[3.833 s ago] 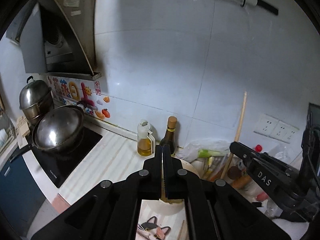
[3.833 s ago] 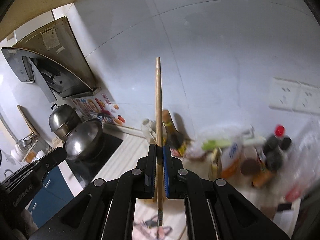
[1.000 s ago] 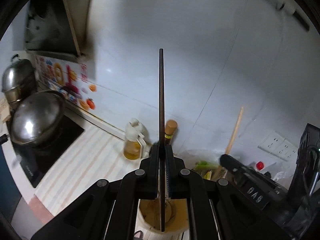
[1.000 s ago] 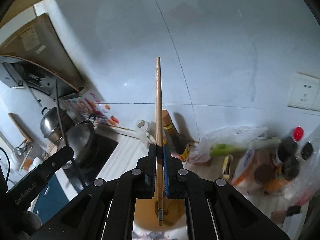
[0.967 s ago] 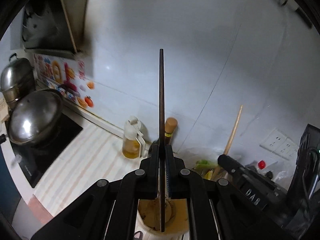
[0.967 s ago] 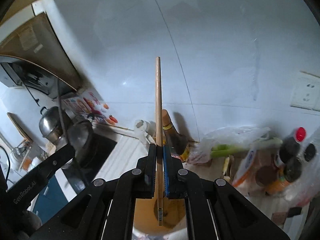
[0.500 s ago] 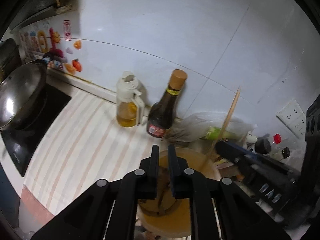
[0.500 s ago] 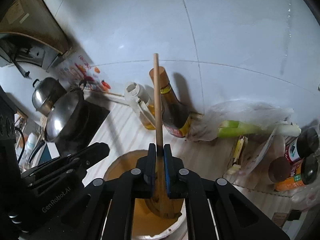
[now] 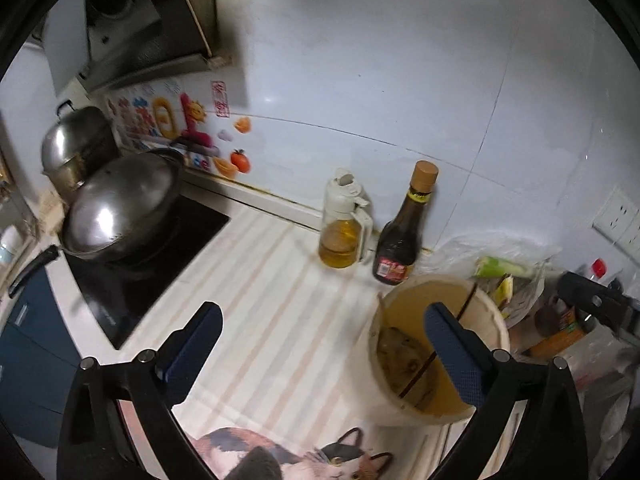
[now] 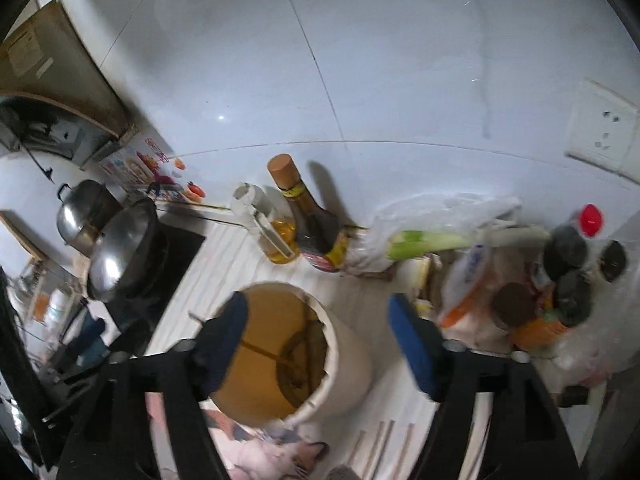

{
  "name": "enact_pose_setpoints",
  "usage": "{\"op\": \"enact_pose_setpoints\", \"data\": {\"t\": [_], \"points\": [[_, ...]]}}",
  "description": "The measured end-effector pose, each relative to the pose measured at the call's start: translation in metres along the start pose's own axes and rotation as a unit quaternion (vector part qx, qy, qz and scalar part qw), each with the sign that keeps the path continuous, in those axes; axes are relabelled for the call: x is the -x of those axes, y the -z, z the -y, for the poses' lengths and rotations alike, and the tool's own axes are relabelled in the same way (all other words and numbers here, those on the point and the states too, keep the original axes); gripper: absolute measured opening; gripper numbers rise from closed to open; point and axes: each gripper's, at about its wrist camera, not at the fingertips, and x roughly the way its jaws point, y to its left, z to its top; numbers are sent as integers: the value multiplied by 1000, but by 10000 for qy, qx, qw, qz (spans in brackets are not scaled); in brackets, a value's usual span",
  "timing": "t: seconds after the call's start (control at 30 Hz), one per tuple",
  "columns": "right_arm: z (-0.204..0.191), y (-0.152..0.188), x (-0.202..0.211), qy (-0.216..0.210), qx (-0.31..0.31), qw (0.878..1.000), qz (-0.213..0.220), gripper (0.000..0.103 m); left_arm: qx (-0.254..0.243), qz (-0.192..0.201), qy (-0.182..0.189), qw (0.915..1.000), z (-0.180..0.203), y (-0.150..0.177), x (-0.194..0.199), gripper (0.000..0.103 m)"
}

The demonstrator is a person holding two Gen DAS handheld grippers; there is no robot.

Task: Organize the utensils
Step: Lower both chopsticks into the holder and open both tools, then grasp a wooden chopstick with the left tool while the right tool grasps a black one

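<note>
A: The holder (image 9: 436, 344) sits lower right in the left view, a dark chopstick (image 9: 440, 346) leaning inside it.

B: And a wooden one (image 10: 308, 344) in it too. Both tools?

A: The left tool (image 9: 320, 344) and the right tool (image 10: 316, 332) are opening wide, nothing between the jaws.

B: More chopsticks (image 10: 380, 452) lie on the table (image 9: 272, 300) at the bottom edge. Those look left to do.

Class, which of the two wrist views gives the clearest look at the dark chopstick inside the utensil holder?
The left wrist view. There the dark chopstick shows sharply, leaning across the utensil holder, partly hidden behind one finger of the opening left gripper. The right wrist view is motion-blurred: its holder shows only indistinct sticks inside.
</note>
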Motion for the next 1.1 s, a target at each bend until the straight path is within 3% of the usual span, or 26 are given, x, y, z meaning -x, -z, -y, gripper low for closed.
{"op": "enact_pose_setpoints", "data": {"t": [0.03,0.07,0.37,0.5,0.63,0.7,0.73,0.77,0.87,0.93,1.1], "points": [[1,4,3,27,23,10000,2,98,2,-1,-24,10000,0,4,2,103],[3,13,8,75,21,10000,17,100,18,7,-43,10000,-1,8,6,103],[37,81,40,385,-339,9985,206,103,-215,-77,-81,9997,15,64,32,103],[63,117,39,713,-486,9962,66,103,-481,-379,-256,9978,39,107,25,103],[98,157,24,841,-791,9925,-394,102,-711,-839,-209,9937,59,147,0,103],[116,175,15,963,-967,9887,-626,85,-829,-1058,-208,9907,68,166,-15,103],[126,184,10,1034,-1055,9859,-785,67,-913,-1199,-198,9884,73,176,-24,103],[137,194,4,1083,-1167,9827,-945,57,-970,-1326,-183,9862,78,185,-33,102],[165,218,-10,1060,-1462,9748,-1308,51,-1134,-1785,-79,9773,90,211,-62,93],[177,228,-15,1083,-1558,9708,-1470,48,-1235,-2058,-13,9708,98,226,-79,81],[202,247,-33,1156,-1727,9613,-1811,48,-1515,-2452,14,9576,118,246,-109,78]]}}
